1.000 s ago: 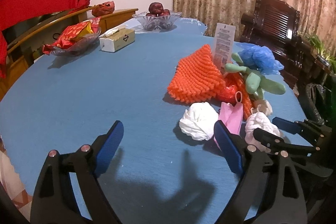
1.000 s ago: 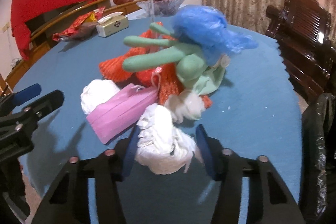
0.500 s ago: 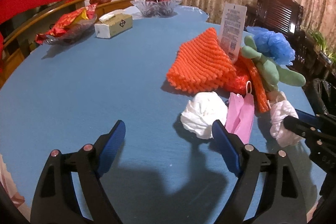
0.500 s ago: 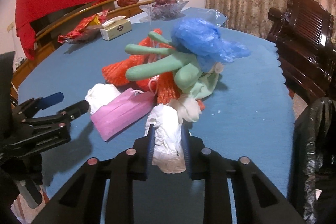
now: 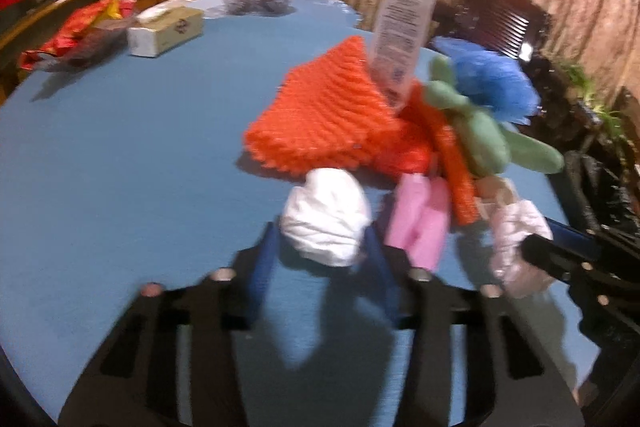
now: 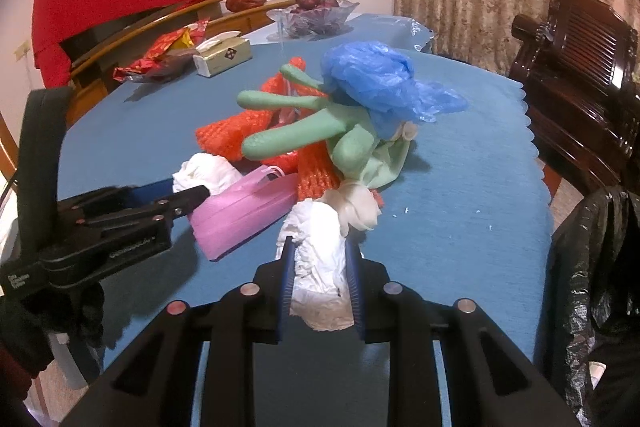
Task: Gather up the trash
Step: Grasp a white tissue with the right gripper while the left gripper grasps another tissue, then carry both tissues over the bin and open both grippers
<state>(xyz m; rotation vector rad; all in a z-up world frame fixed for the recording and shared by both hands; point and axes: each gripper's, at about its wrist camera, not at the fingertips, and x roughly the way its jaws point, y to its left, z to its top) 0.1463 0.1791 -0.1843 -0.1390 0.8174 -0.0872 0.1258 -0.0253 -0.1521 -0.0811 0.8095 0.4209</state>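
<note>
A pile of trash lies on the blue table (image 5: 120, 167): orange foam net (image 5: 324, 115), green glove (image 6: 304, 135), blue plastic bag (image 6: 372, 75), pink mask (image 6: 244, 211) and white paper wads. My right gripper (image 6: 320, 279) is shut on a white crumpled tissue (image 6: 320, 267) at the pile's near edge. My left gripper (image 5: 320, 259) has its jaws closed in around a second white wad (image 5: 326, 221); the blurred frame leaves contact unclear. The left gripper also shows in the right wrist view (image 6: 192, 197).
A black trash bag (image 6: 596, 287) hangs at the table's right edge. A tissue box (image 6: 222, 57), a snack dish (image 6: 160, 61) and a fruit bowl (image 6: 312, 15) stand at the far side. A dark wooden chair (image 6: 576, 67) stands to the right.
My left gripper moved forward to the white wad and its jaws narrowed around it. My right gripper closed on the white tissue and holds it.
</note>
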